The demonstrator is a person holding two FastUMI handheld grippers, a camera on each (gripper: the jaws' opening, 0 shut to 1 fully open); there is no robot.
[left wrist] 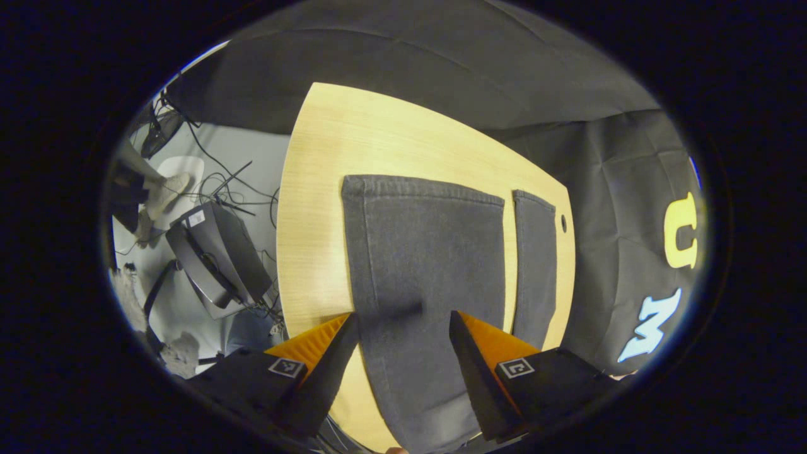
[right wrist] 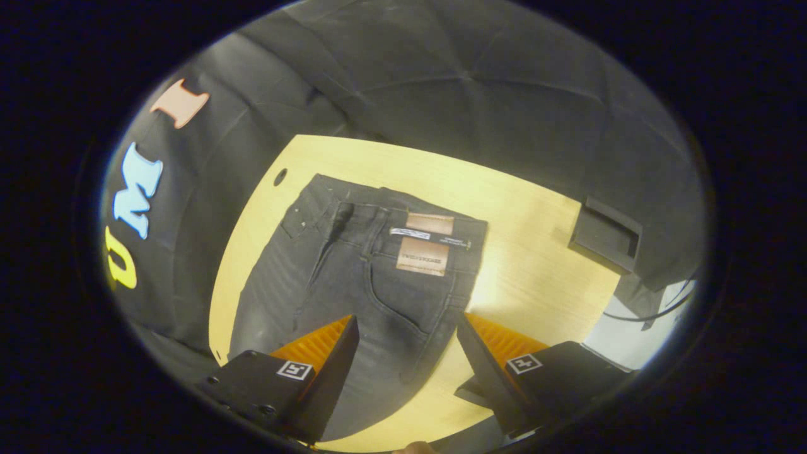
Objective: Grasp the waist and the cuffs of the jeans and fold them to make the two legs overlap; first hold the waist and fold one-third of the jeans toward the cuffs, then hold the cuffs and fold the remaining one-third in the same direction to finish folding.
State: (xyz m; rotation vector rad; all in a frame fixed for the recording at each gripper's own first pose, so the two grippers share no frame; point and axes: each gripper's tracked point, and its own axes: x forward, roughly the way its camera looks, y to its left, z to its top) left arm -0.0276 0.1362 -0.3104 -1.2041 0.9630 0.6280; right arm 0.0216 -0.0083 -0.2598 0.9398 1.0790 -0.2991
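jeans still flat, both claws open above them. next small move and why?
Probably lower the left claw onto the near cuff of the dark grey denim jeans and the right claw onto the waist. The two legs lie side by side, unfolded, on the light wooden table, and both claws hover open, gripping nothing, so the leg-over-leg fold needs grasps first.

A recording booth: black cloth wall (right wrist: 479,82) behind table (left wrist: 328,189) (cables (left wrist: 220,176) on floor).
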